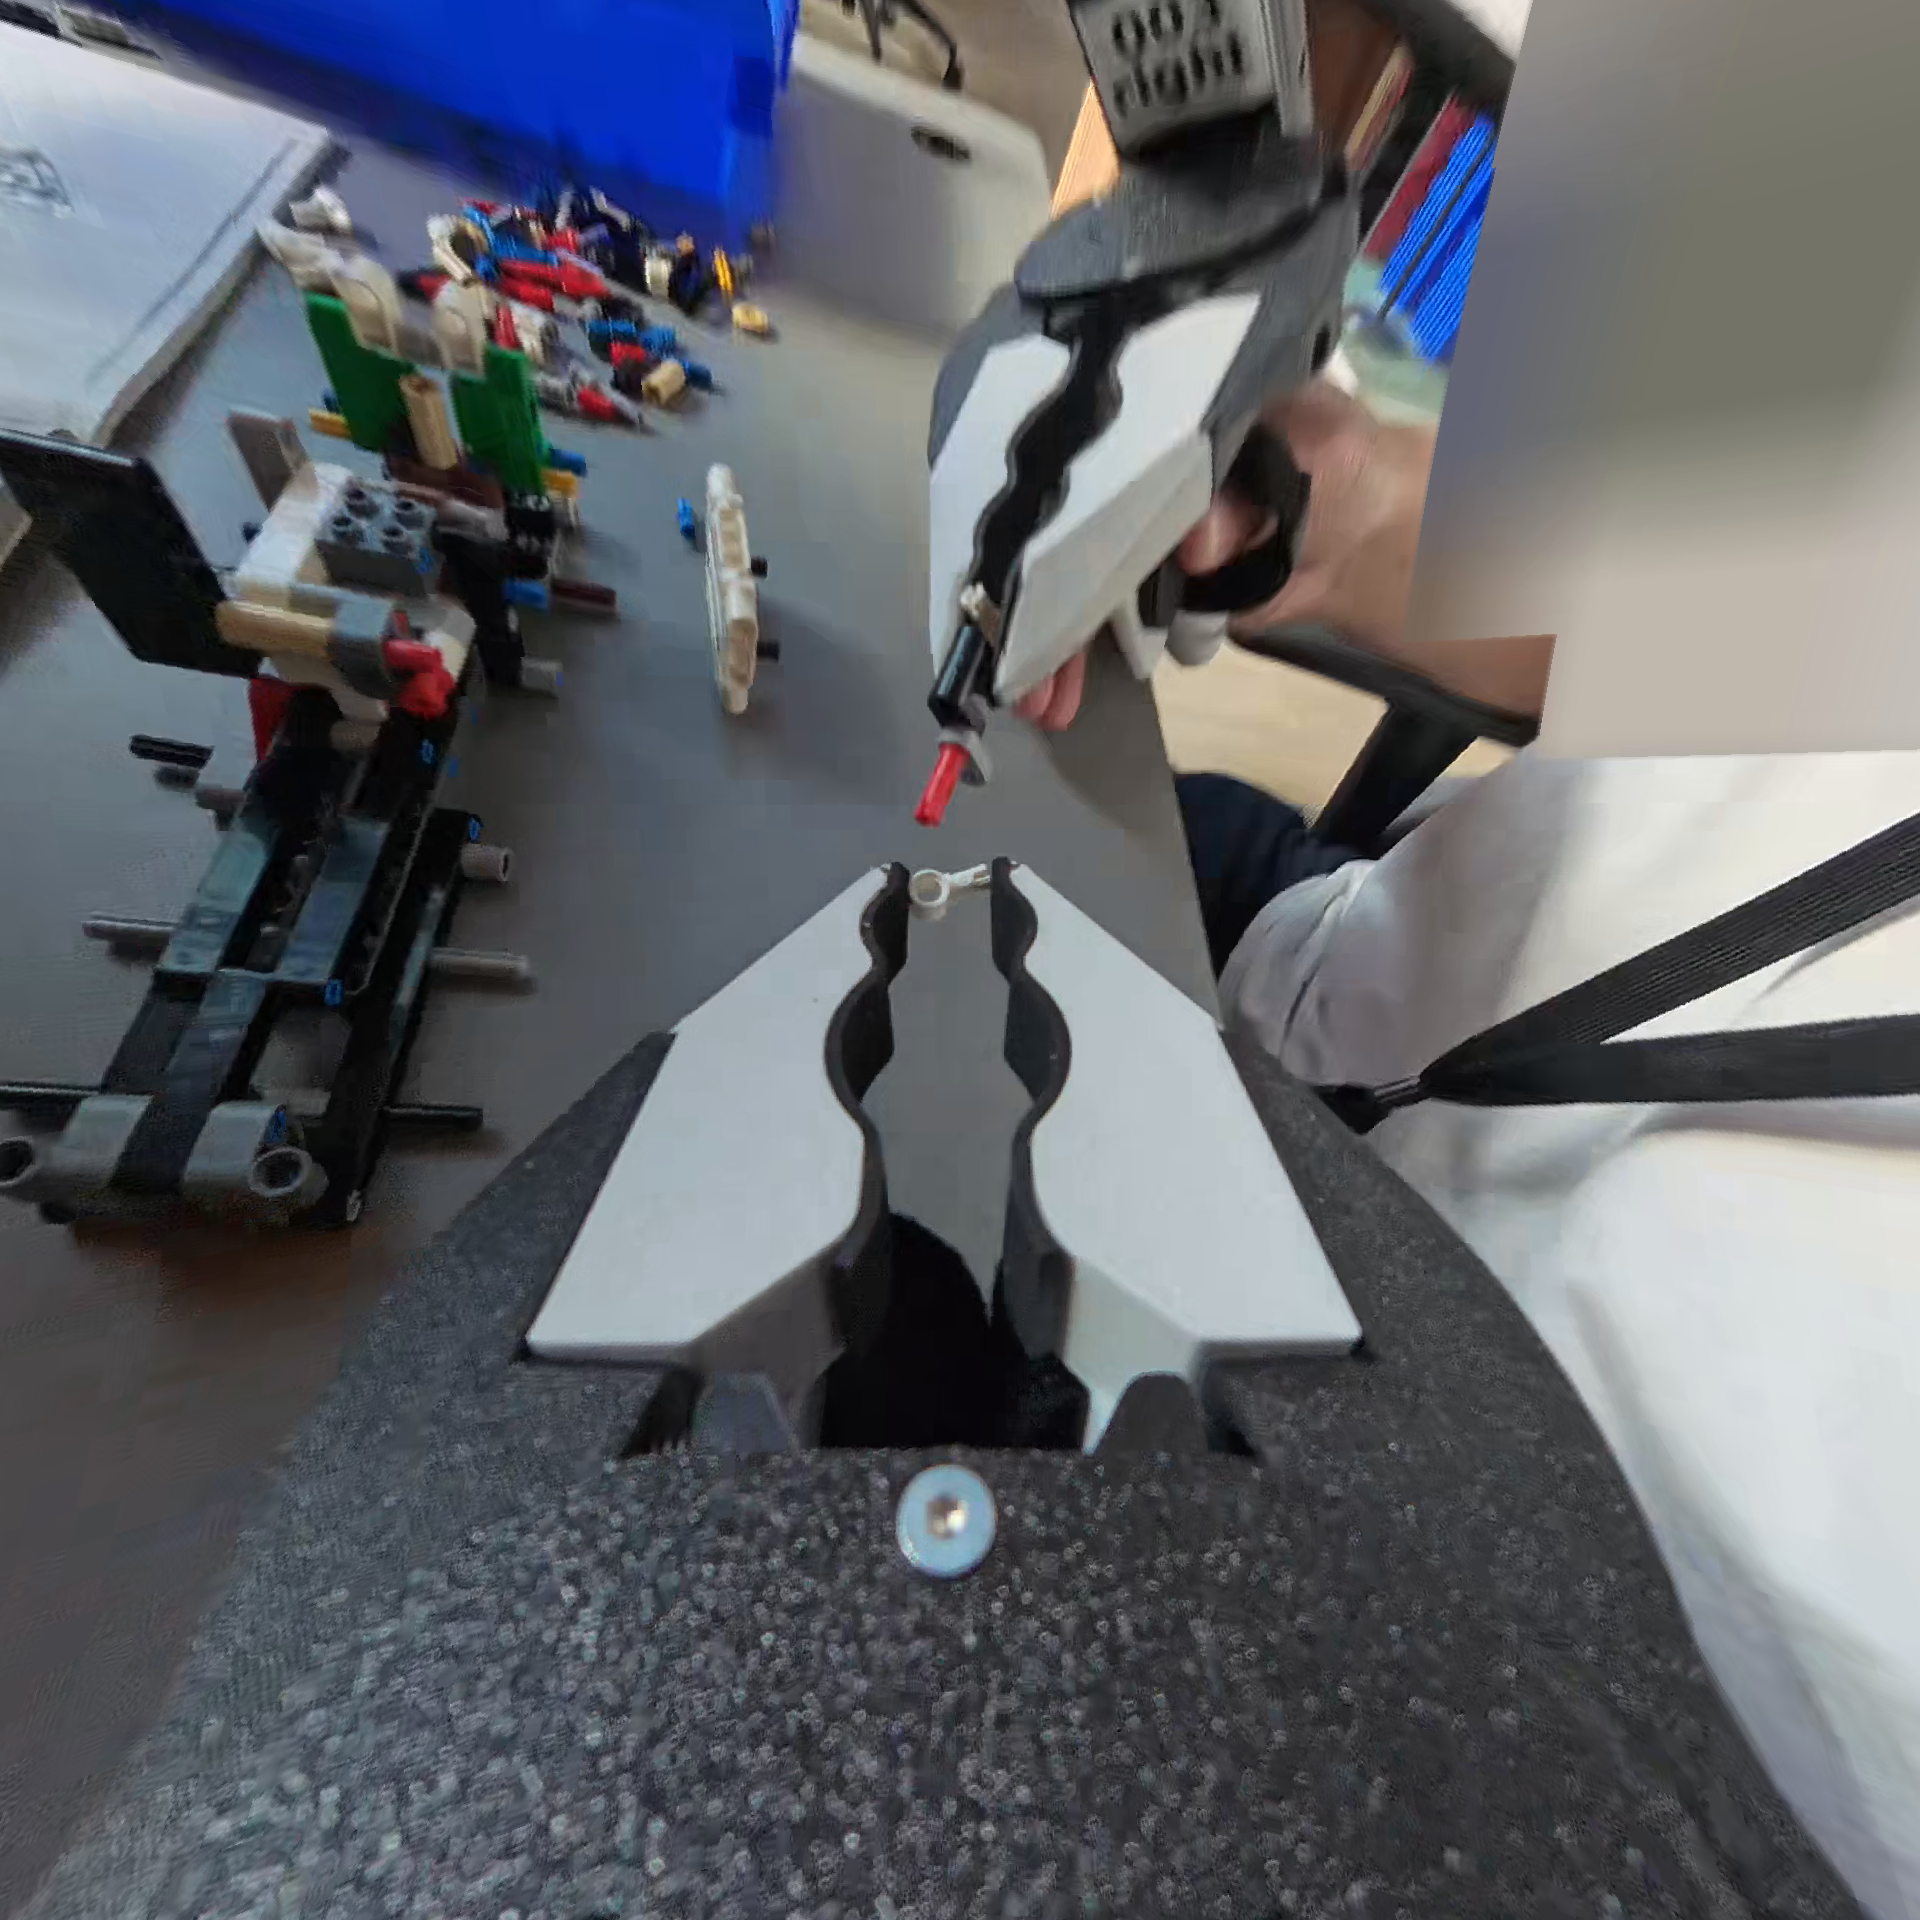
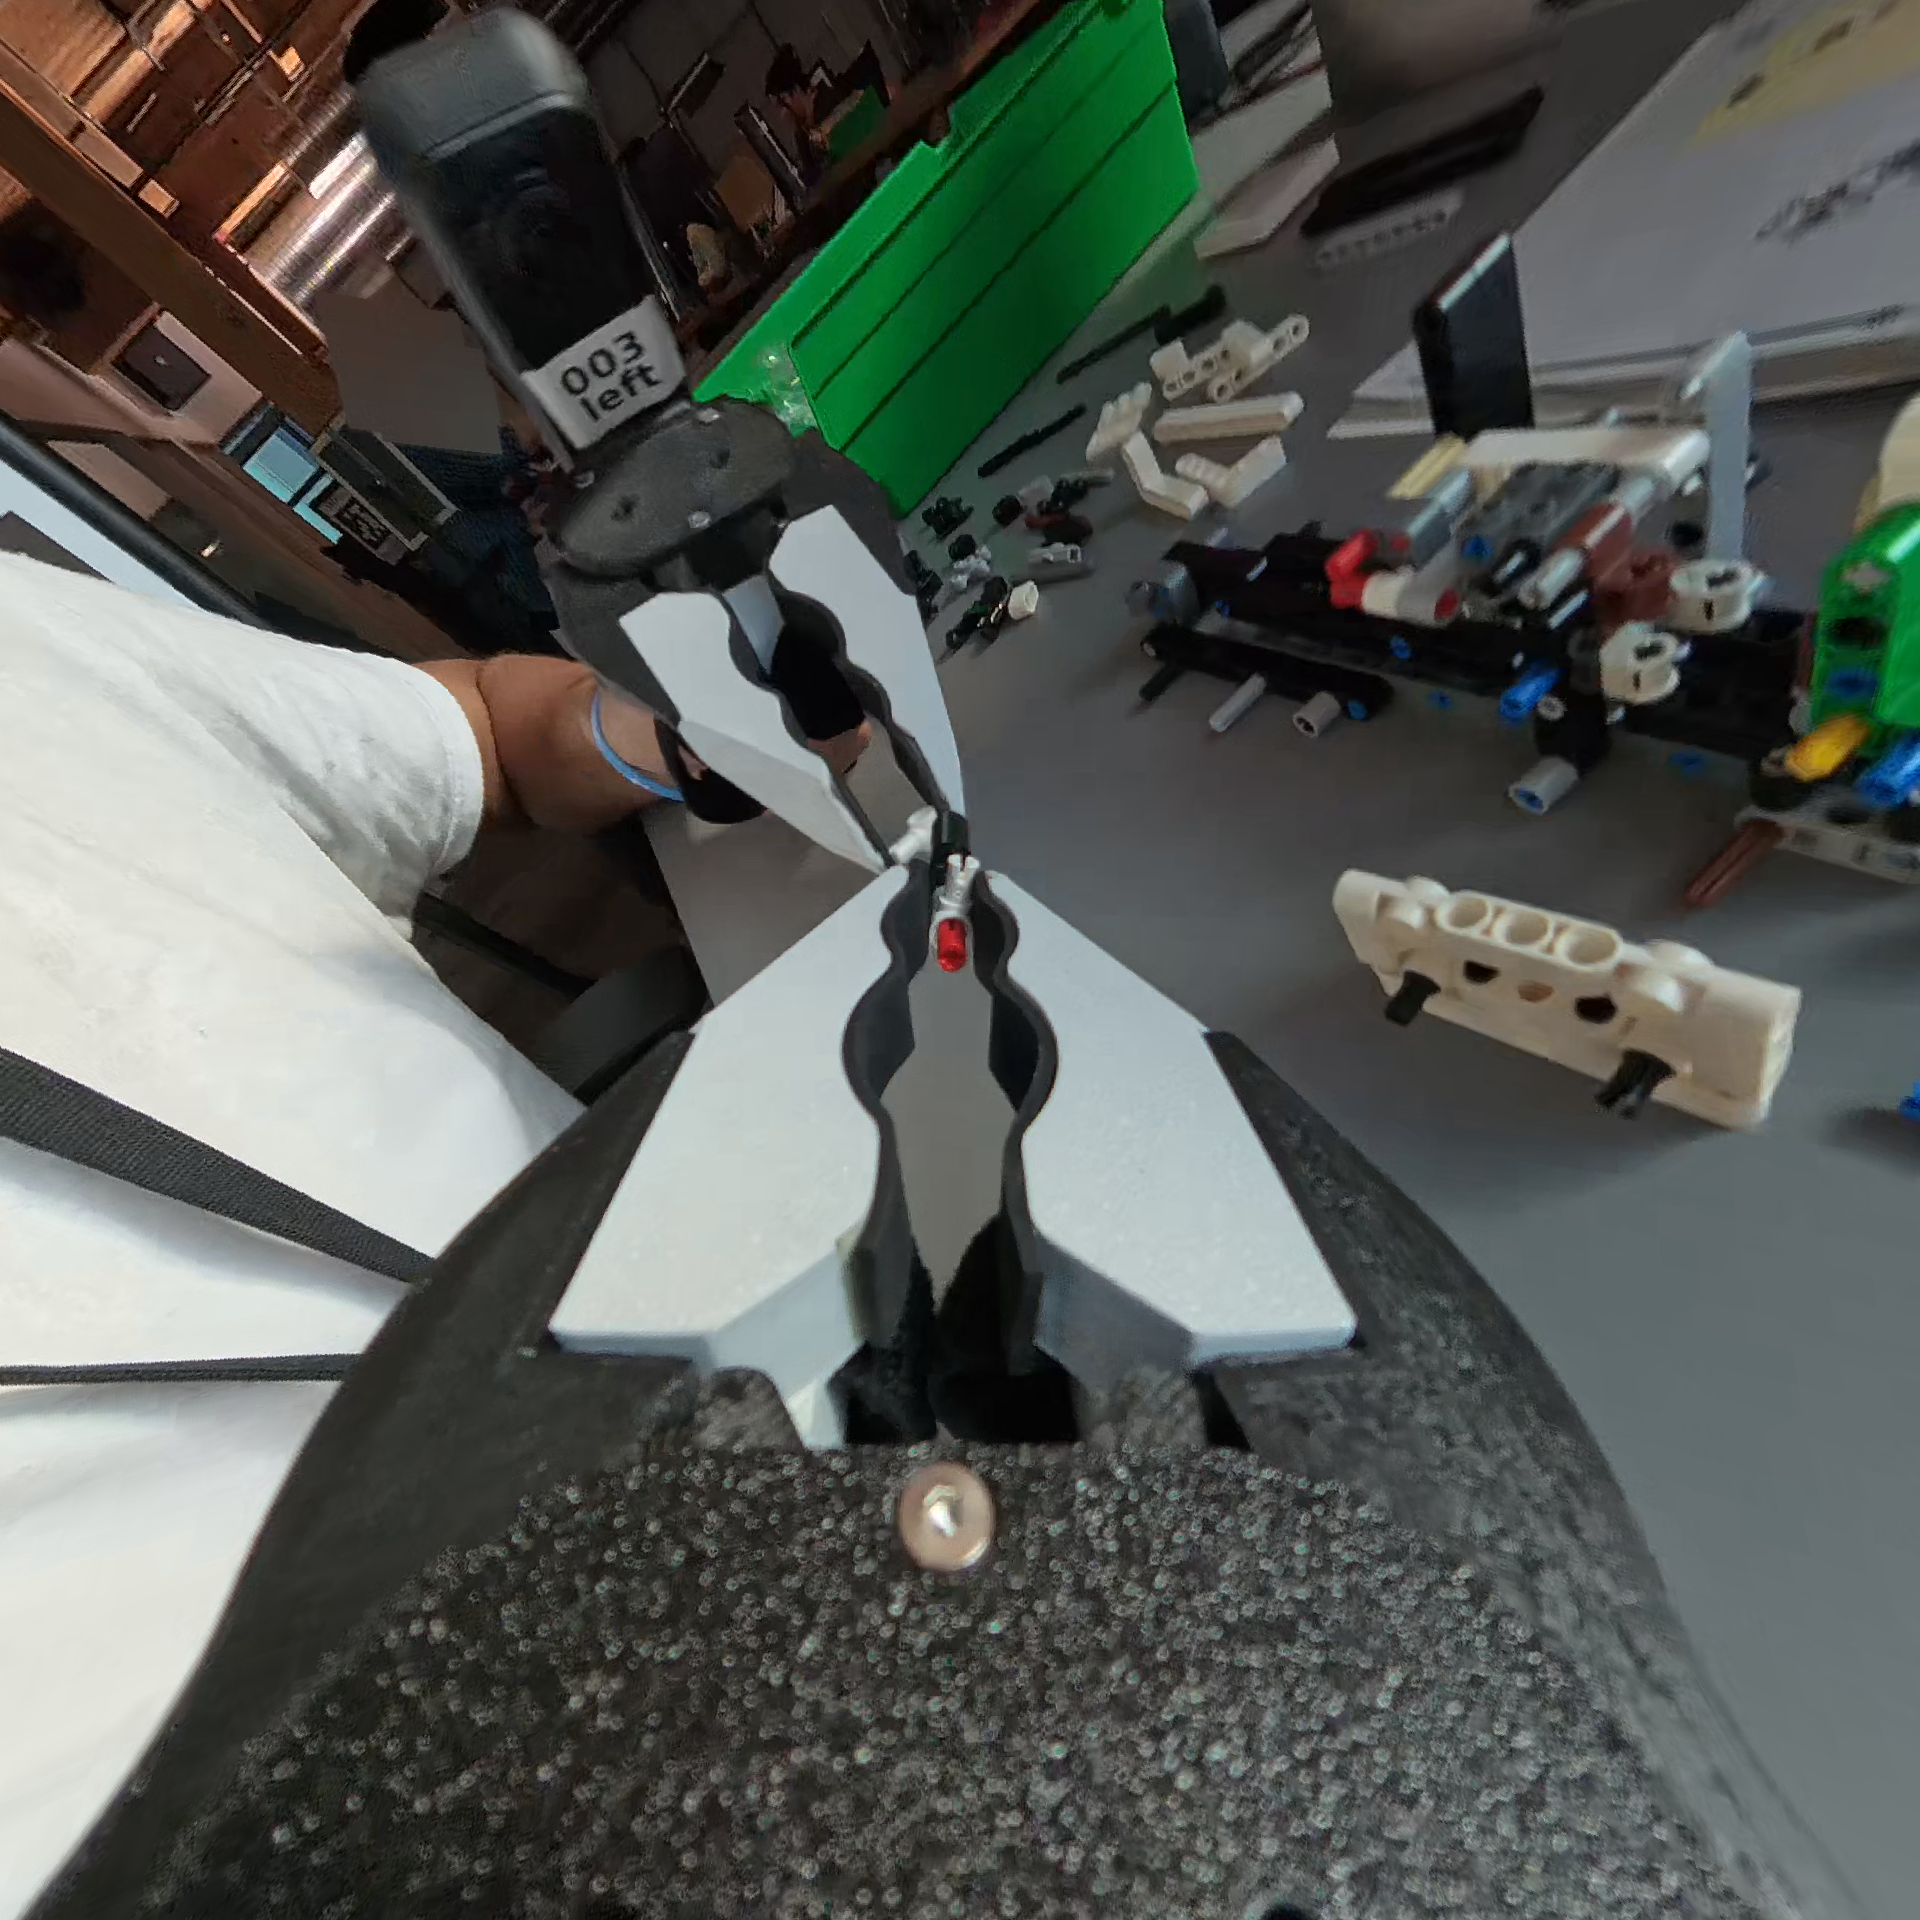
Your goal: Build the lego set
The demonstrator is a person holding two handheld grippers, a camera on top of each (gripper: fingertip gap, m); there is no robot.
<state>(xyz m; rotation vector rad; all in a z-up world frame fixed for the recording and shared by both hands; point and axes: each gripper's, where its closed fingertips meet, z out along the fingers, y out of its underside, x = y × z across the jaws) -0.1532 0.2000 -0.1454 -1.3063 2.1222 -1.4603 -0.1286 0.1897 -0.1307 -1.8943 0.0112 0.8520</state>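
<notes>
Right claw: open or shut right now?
Shut: the right claw grips a small black, grey and red pin assembly, which juts from its tips in the left wrist view.

**Plastic, grain and matt grey**

The left hand-held gripper has smooth matt grey plastic fingers lined with black rubbery pads, on a coarse, speckled black body with a shiny metal screw. The small white connector and red pin look like glossy plastic. The surface is smooth, dull grey. The sleeve is white cloth.
</notes>
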